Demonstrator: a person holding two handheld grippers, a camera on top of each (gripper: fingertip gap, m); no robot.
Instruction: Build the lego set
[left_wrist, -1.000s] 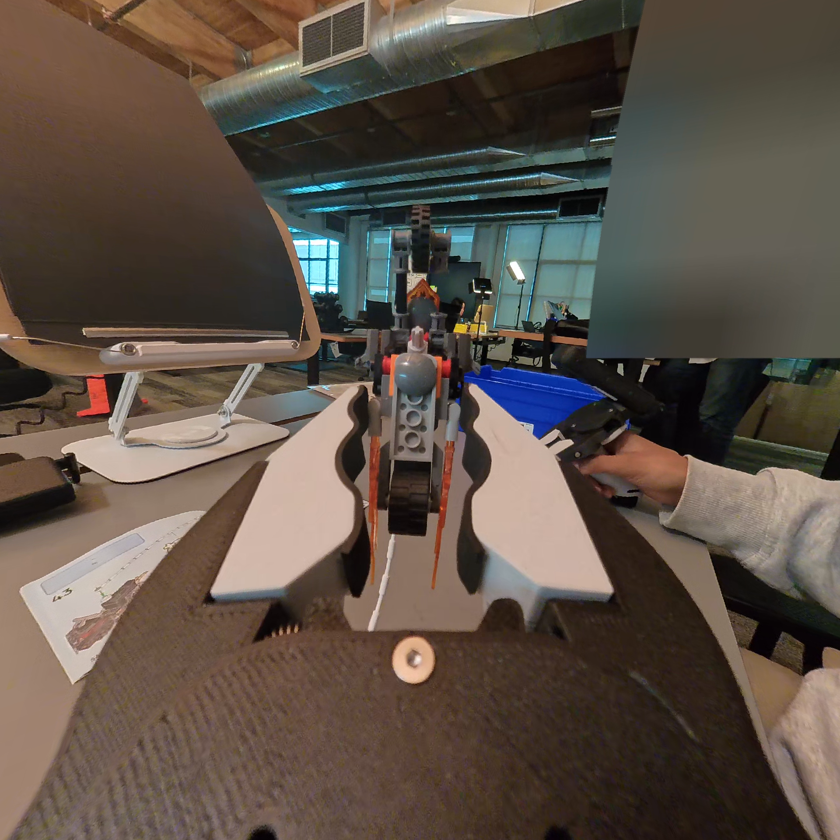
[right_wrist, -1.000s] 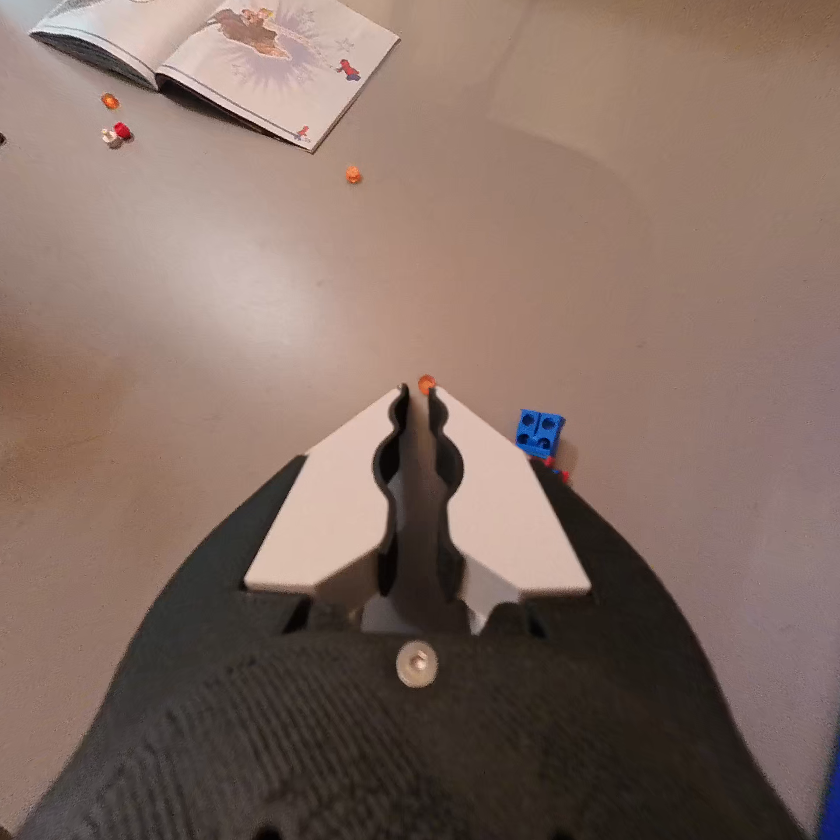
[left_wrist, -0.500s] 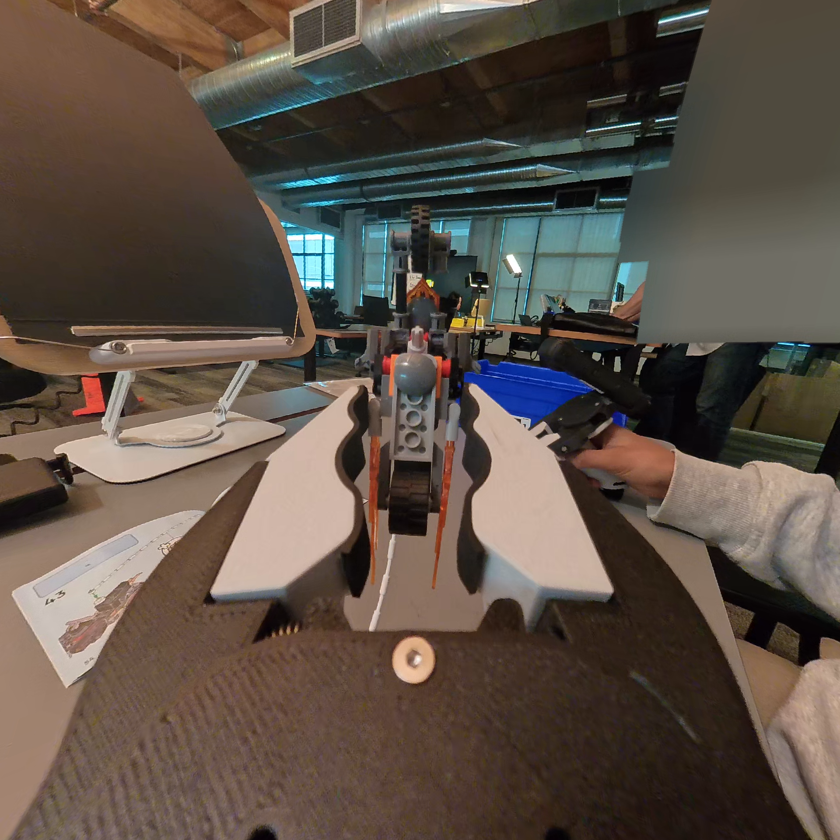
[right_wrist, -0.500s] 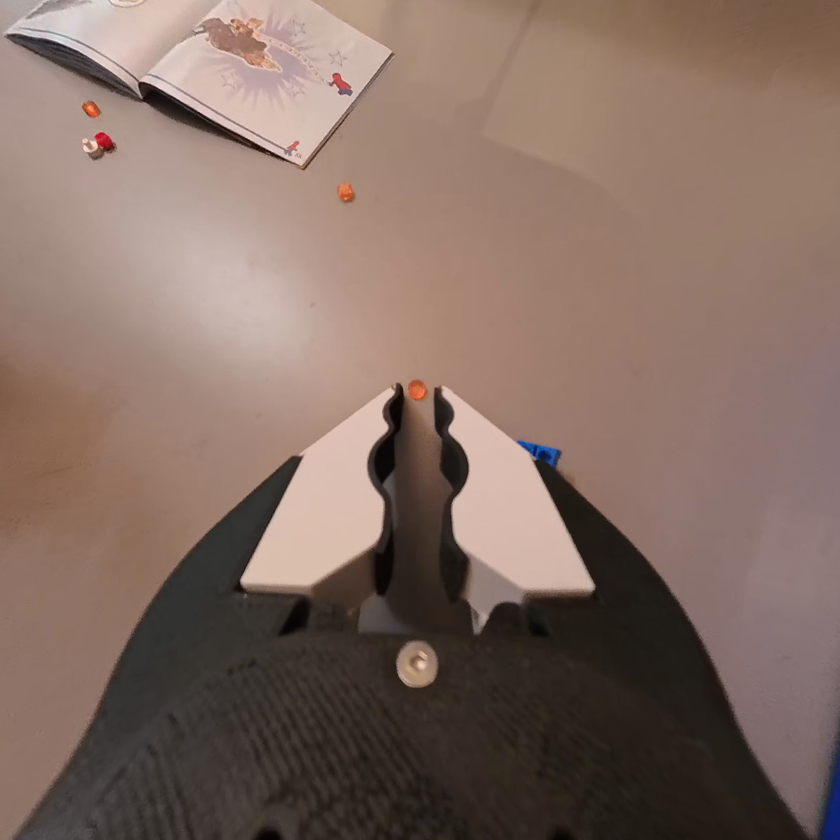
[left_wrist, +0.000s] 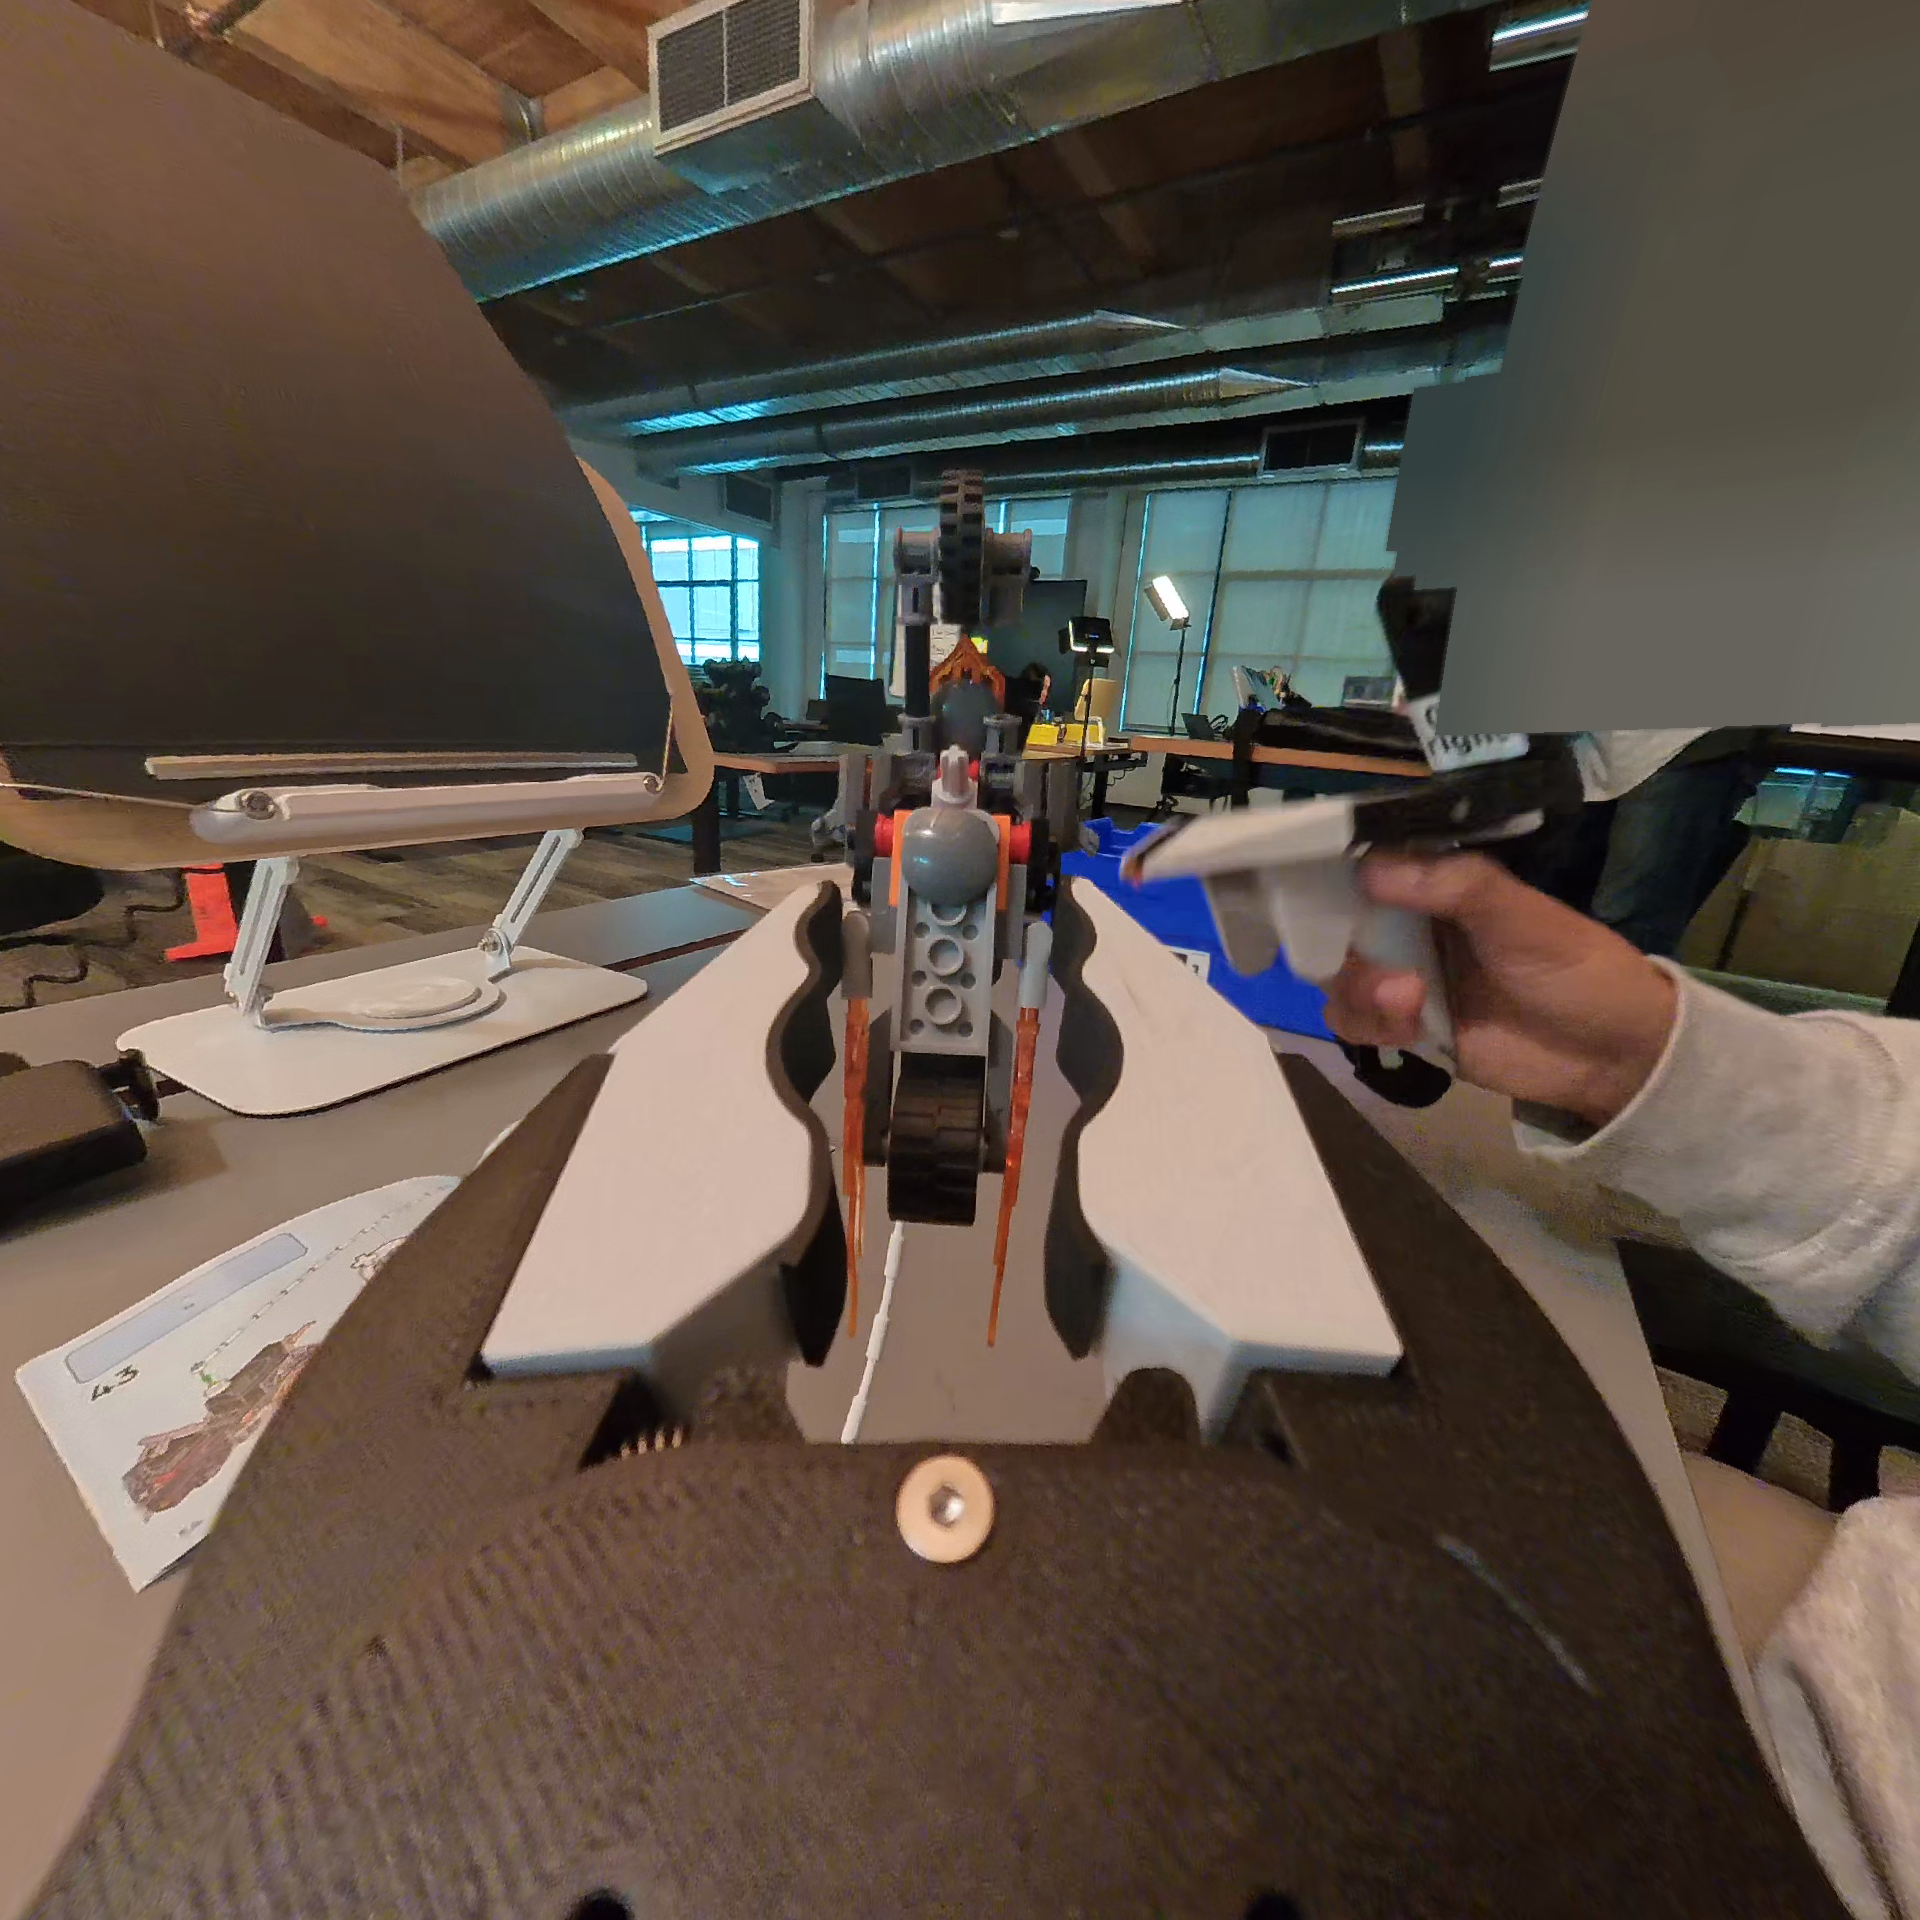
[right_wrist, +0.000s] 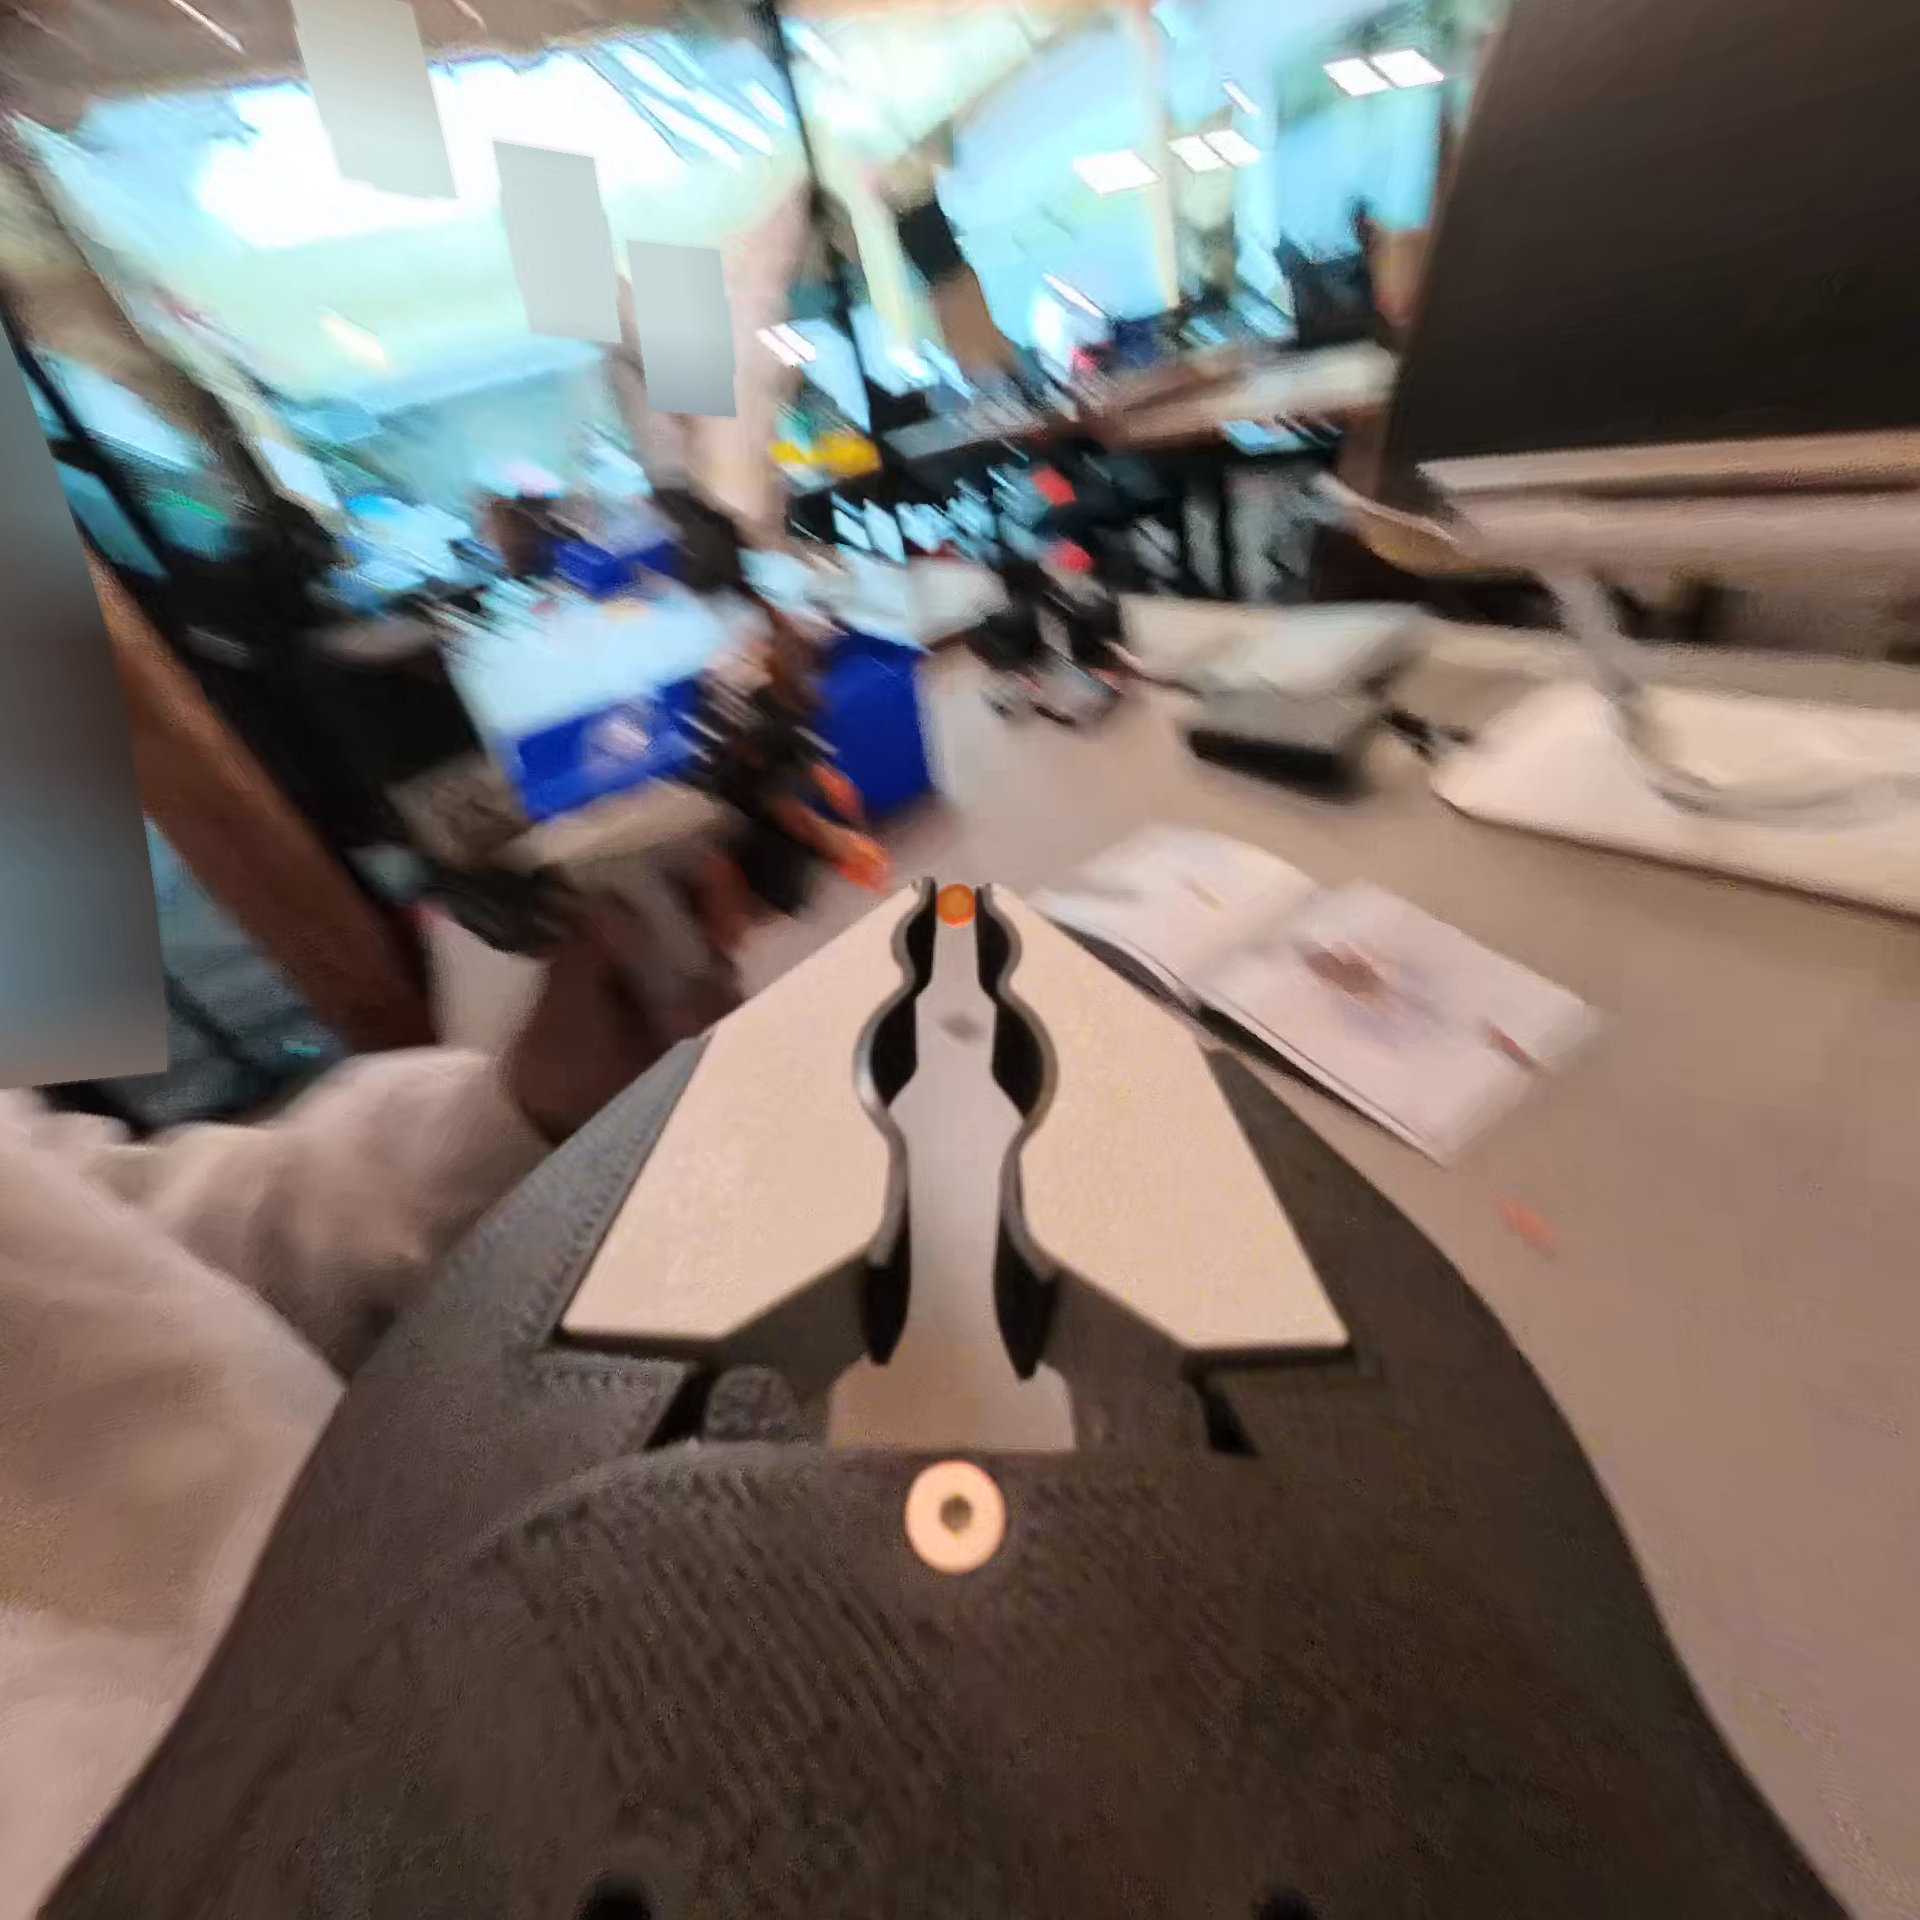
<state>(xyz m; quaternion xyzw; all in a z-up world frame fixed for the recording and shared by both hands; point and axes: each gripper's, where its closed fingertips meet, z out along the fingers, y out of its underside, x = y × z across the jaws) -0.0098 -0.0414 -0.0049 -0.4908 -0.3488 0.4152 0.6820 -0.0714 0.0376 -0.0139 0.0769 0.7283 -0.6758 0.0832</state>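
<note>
My left gripper is shut on a grey, black and orange lego vehicle and holds it upright above the table, its black wheel between the fingers. My right gripper is shut on a small round orange stud pinched at its fingertips. In the left wrist view the right gripper is raised at the right, its tips pointing left toward the vehicle, a short way from it. In the blurred right wrist view the vehicle shows just beyond the fingertips.
A tablet on a white stand is at the left. An instruction booklet lies on the grey table and shows open in the right wrist view. A blue bin is behind. A loose orange stud lies at the right. The gap from one gripper's tips to the other's is roughly 10 cm.
My right gripper has lifted from the table with the orange stud and swung up toward the vehicle. The left gripper has held the vehicle nearly still.
</note>
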